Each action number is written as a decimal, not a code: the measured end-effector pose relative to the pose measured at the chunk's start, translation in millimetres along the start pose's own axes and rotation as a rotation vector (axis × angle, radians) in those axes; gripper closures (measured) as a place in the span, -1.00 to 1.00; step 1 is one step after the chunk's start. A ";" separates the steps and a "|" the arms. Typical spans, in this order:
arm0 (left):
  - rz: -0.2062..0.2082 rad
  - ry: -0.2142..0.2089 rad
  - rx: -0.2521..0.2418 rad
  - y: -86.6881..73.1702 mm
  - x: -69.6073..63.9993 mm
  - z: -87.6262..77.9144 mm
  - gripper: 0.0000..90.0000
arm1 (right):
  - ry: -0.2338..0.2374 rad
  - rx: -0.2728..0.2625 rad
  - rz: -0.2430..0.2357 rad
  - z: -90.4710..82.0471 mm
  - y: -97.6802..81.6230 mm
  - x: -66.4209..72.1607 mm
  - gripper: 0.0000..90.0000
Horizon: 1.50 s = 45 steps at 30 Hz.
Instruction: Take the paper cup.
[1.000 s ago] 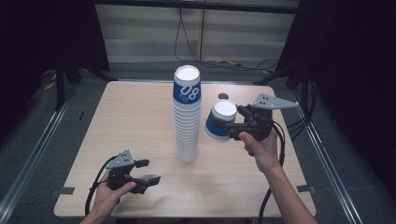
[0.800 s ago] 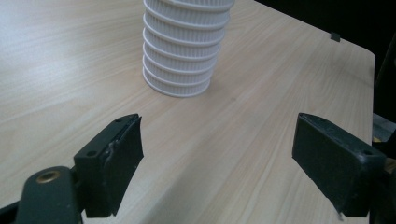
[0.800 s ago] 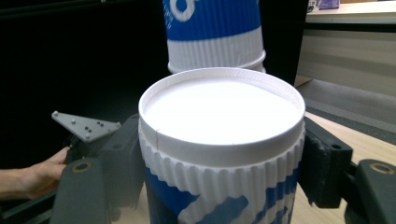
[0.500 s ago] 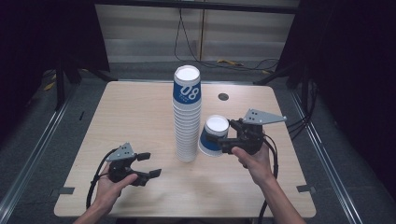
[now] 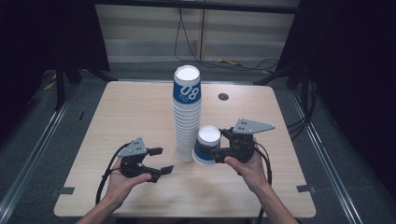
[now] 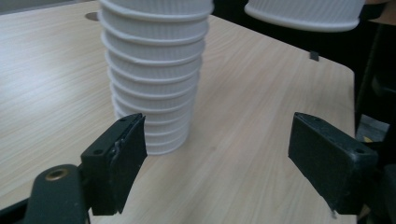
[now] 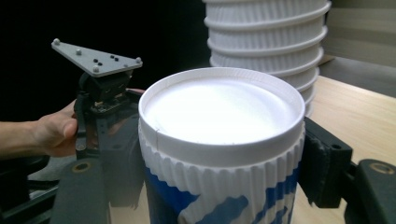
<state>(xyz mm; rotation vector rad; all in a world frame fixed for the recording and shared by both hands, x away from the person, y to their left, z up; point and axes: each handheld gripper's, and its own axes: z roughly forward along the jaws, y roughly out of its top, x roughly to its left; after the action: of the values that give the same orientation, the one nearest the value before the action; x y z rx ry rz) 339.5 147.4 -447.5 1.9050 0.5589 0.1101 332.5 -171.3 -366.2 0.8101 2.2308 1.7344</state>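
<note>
single cup [image 5: 207,145] upside down, axis tilted from upright, clamped between right gripper [image 5: 218,150] jaws; left gripper [image 5: 160,161] wide.

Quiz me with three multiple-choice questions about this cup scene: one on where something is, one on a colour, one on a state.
1. Where is the single cup that the right gripper holds?
A. beside the foot of the cup stack
B. on top of the stack
C. at the table's far left corner

2. What colour is the printed band on the cups?
A. red
B. blue
C. green

3. How do the left gripper's jaws stand?
A. shut on a cup
B. shut on nothing
C. open, nothing between them

Answers: 1 A, the high view shows it low by the stack. 2 B, blue print shows on both. 3 C, the left gripper view shows a wide gap.
</note>
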 end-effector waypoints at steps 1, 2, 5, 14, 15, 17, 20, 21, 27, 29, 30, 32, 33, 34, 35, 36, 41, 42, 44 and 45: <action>0.003 -0.004 -0.008 0.3 -1.2 1.1 -0.58 | -0.001 0.006 -0.006 1.0 -2.6 0.7 -0.37; 0.004 -0.017 -0.010 0.8 -2.8 2.5 -0.59 | -0.001 0.009 -0.005 1.5 -4.2 0.8 -0.37; 0.007 -0.041 -0.018 1.0 -5.3 4.9 -0.60 | 0.014 0.001 0.006 4.6 -10.7 0.8 -0.37; 0.011 -0.090 -0.047 -0.5 -8.2 4.1 -0.64 | 0.044 -0.005 0.027 18.2 -25.1 1.3 -0.37; 0.007 -0.092 -0.048 -1.5 -8.8 4.9 -0.64 | 0.044 -0.002 0.032 19.5 -26.8 1.2 -0.37; -0.005 -0.103 -0.041 -4.7 -9.6 7.3 -0.64 | 0.046 0.003 0.036 21.3 -29.9 0.7 -0.36; -0.006 -0.101 -0.047 -8.4 -9.4 9.0 -0.64 | 0.058 0.008 0.053 23.2 -34.2 0.6 -0.37; -0.008 -0.104 -0.046 -8.8 -9.0 9.2 -0.64 | 0.060 0.010 0.054 23.8 -35.6 0.5 -0.36; -0.018 -0.119 -0.051 -9.4 -6.3 7.8 -0.63 | 0.058 0.011 0.052 25.8 -42.1 3.9 -0.36; -0.017 -0.125 -0.060 -9.0 -7.7 7.9 -0.63 | 0.062 0.006 0.060 26.3 -44.6 3.7 -0.36; -0.016 -0.128 -0.062 -8.9 -7.7 8.0 -0.63 | 0.067 -0.001 0.069 26.7 -45.5 3.1 -0.36; -0.013 -0.132 -0.063 -8.9 -7.5 8.4 -0.63 | 0.076 -0.008 0.083 27.9 -46.5 2.8 -0.36; -0.009 -0.128 -0.063 -9.0 -7.4 8.7 -0.63 | 0.084 -0.009 0.087 29.0 -47.1 2.9 -0.36; -0.010 -0.131 -0.063 -9.0 -7.2 8.7 -0.63 | 0.090 -0.014 0.090 30.3 -47.7 3.3 -0.36; -0.012 -0.137 -0.067 -8.7 -7.1 8.4 -0.63 | 0.094 -0.014 0.090 31.3 -48.3 3.7 -0.35; -0.006 -0.136 -0.073 -8.3 -7.2 7.3 -0.63 | 0.099 -0.014 0.088 32.7 -49.0 4.6 -0.35; -0.007 -0.188 -0.065 -8.9 -9.8 10.0 -0.66 | 0.119 -0.022 0.092 39.0 -51.5 7.5 -0.35; -0.011 -0.195 -0.065 -8.8 -10.8 10.8 -0.65 | 0.125 -0.028 0.095 40.3 -51.6 8.0 -0.35; -0.002 -0.194 -0.061 -8.7 -11.9 12.0 -0.65 | 0.133 -0.026 0.096 41.9 -51.8 8.8 -0.35; -0.008 -0.198 -0.061 -8.7 -13.7 12.9 -0.65 | 0.134 -0.026 0.094 42.9 -52.1 9.5 -0.35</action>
<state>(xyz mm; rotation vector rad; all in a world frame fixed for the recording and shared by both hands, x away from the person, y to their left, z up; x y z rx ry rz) 328.8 133.1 -458.1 1.8291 0.4248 -0.0657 329.5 -139.0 -426.2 0.8283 2.2833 1.9092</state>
